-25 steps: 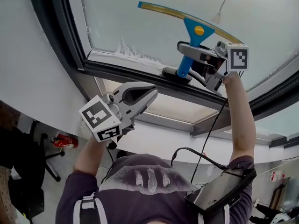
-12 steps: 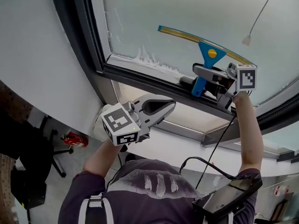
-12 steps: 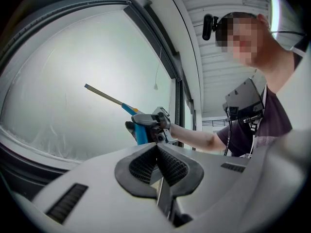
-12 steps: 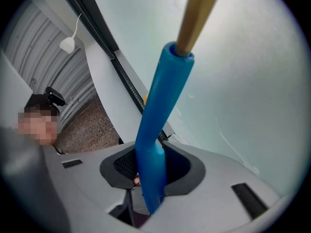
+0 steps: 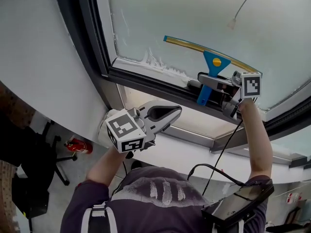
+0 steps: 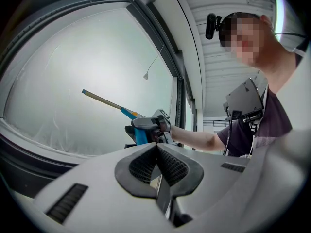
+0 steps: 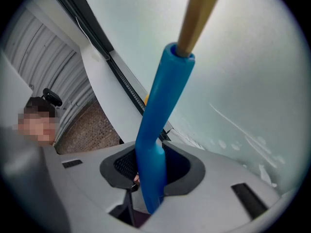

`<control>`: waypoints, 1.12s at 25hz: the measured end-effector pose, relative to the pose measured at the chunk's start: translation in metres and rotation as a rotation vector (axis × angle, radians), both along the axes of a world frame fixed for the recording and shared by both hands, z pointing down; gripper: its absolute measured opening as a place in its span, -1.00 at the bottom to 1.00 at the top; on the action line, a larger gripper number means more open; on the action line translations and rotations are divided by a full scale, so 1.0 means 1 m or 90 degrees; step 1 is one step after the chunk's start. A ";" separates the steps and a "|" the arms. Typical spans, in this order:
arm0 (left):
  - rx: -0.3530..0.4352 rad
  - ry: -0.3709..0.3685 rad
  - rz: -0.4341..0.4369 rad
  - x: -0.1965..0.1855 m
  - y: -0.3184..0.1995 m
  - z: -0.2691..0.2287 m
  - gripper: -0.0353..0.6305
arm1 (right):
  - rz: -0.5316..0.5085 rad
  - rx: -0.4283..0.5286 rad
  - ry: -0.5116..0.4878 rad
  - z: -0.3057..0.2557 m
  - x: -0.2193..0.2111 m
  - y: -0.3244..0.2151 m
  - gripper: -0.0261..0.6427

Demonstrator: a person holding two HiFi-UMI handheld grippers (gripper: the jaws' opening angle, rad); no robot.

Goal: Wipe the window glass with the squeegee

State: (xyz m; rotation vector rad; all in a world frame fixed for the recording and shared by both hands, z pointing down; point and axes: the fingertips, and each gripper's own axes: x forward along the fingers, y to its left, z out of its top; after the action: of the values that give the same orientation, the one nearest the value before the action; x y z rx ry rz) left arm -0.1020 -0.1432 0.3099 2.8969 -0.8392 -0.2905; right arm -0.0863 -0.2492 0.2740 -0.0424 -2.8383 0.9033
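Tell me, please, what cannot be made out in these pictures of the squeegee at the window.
- Squeegee blade edge: head view shows only its back, so contact with the glass is unclear; right gripper view crops it at the top.
- Pads of the right tongs: right gripper view, partly covered by the blue handle.
- Red object on the floor: head view, too small to identify.

No text, label or number can be read.
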 end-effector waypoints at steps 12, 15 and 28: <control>-0.014 0.002 -0.005 0.000 -0.015 -0.005 -0.88 | 0.014 -0.062 -0.001 0.013 0.006 -0.011 -0.60; -0.013 0.004 -0.014 -0.006 -0.019 -0.006 -0.88 | 0.012 -0.060 0.000 0.015 0.005 -0.006 -0.60; 0.008 0.004 -0.038 -0.032 -0.007 -0.018 -0.88 | -0.006 0.051 -0.015 -0.041 -0.040 0.018 -0.60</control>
State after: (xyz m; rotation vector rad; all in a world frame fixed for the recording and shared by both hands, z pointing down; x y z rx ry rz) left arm -0.1339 -0.1498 0.2923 2.8844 -0.9268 -0.3118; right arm -0.1263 -0.2313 0.2329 -0.0565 -2.8909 0.7918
